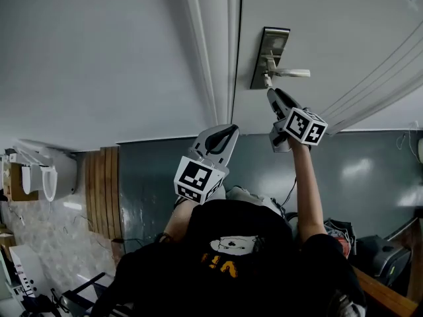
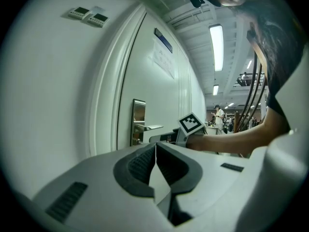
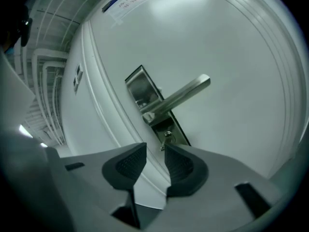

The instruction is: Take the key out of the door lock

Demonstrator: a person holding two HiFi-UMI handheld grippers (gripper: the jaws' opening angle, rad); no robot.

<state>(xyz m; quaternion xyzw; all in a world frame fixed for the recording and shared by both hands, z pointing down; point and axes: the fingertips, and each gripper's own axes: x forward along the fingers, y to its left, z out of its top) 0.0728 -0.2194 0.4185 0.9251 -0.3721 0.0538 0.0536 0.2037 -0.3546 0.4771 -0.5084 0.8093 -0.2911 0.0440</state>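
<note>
Approach step: the right gripper (image 3: 154,151), jaws apart and empty, is held short of the key (image 3: 166,138) at 1 o'clock; centring, closing and withdrawal are judged necessary next.

Before us a plain white wall (image 1: 99,58), beneath us a glossy grey-blue floor (image 1: 370,170) catching pale reflections, wooden planking (image 1: 102,190) at our left, long ceiling strip lights (image 2: 216,41) overhead, two small wall panels (image 2: 89,16) high up, a cluttered hall (image 2: 227,117) beyond.
</note>
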